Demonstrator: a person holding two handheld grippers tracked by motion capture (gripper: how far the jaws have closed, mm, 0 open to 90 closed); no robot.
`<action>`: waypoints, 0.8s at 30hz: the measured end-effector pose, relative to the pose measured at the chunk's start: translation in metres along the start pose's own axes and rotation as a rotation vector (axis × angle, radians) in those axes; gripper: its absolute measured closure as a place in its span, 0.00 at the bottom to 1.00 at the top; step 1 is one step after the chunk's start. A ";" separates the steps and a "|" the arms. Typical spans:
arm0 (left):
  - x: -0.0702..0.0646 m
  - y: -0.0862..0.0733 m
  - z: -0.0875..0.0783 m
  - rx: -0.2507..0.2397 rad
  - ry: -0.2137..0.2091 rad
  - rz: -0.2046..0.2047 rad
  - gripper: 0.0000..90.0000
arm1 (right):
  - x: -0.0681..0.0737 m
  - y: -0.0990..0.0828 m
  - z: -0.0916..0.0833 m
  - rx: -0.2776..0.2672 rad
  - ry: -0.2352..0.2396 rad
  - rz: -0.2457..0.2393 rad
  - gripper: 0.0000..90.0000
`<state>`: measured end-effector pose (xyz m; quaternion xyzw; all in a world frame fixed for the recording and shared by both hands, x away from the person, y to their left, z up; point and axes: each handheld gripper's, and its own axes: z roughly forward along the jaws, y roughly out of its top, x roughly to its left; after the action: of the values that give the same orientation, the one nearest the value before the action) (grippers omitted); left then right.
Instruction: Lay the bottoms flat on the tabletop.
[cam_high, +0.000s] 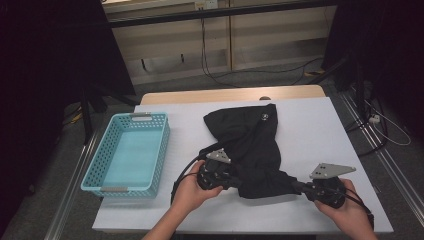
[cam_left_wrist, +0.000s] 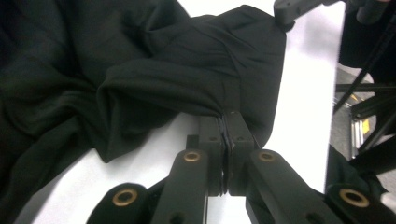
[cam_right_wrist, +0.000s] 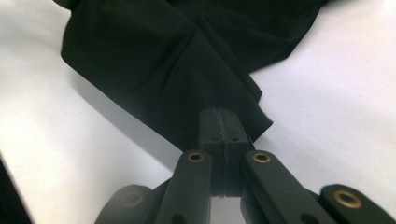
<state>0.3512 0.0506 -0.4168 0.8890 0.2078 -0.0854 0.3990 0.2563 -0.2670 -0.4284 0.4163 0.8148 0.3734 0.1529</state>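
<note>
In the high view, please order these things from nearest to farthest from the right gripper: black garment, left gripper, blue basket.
1. black garment: clamped in the right gripper.
2. left gripper: across the garment's near edge, to the left.
3. blue basket: table's far left side.

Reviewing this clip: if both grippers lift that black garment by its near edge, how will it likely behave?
Probably floppy: the black garment lies crumpled in soft folds. It would likely hang and drape from the left gripper and right gripper, both clamped on thin pinches of cloth. It seems light, and unlikely to roll.
</note>
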 end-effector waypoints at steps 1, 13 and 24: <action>-0.002 0.001 -0.002 -0.001 -0.007 0.006 0.98 | 0.000 0.001 -0.002 -0.002 0.001 -0.001 1.00; -0.020 0.006 -0.019 -0.028 -0.050 0.062 0.93 | 0.026 -0.009 -0.039 0.032 0.060 -0.058 0.95; 0.020 -0.004 -0.002 -0.059 0.126 0.053 0.33 | 0.001 0.024 0.009 0.063 -0.057 -0.024 0.66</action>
<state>0.3675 0.0602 -0.4247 0.8856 0.2112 -0.0124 0.4135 0.2739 -0.2533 -0.4169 0.4215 0.8264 0.3336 0.1676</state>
